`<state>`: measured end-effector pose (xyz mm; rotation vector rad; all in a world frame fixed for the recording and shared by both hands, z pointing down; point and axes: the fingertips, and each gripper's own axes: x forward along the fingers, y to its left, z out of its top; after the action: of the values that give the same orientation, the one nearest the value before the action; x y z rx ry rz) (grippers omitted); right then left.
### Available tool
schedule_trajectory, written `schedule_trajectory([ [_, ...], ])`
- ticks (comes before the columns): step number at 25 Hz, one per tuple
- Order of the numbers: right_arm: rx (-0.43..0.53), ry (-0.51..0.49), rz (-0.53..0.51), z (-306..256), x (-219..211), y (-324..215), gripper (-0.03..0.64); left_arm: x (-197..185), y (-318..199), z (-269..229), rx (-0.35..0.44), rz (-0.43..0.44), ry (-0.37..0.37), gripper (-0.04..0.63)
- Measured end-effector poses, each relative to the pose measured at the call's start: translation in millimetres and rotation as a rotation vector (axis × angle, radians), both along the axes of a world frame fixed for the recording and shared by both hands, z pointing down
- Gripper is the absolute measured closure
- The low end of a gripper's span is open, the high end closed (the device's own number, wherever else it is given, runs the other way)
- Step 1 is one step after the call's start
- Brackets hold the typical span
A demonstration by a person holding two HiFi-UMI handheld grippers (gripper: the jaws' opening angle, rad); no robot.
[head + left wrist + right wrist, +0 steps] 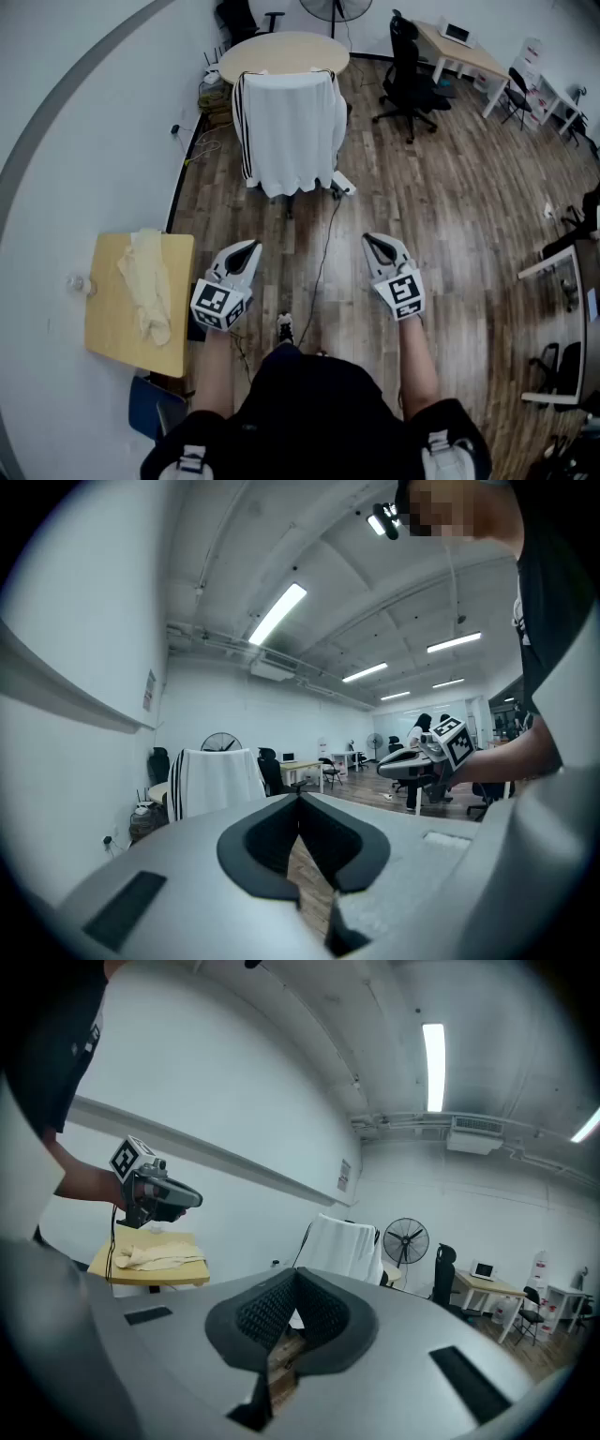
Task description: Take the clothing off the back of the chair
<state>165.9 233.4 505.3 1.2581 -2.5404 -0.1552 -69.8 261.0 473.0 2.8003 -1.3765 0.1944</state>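
Clothing (289, 131) hangs ahead; left gripper (251, 246) and right gripper (370, 239) point forward, closed.

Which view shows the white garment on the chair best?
Head view: the white garment shows whole and unobstructed, with black stripes along one edge. Both gripper views show it far off and small, its bottom hidden.

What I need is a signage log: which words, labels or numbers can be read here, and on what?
No text is readable.
Too small to read: wall notice.
Blurred: shirt print.
Square patterns only, no words: cubes on left gripper and right gripper.
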Motion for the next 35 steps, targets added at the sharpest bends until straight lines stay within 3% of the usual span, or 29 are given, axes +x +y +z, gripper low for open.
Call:
schedule_trajectory([
  [16, -0.017, 0.000, 0.033, 5, -32, -48, 0.621, -30, -54, 2, -0.008, 0.021, 0.019, 0.595],
  [20, -0.002, -0.055, 0.038, 2, -37, -56, 0.621, -40, -67, 2, -0.011, 0.024, 0.028, 0.595],
  [35, -0.007, -0.003, 0.091, 13, -72, -120, 0.622, -79, -142, 17, -0.028, 0.071, 0.049, 0.595],
])
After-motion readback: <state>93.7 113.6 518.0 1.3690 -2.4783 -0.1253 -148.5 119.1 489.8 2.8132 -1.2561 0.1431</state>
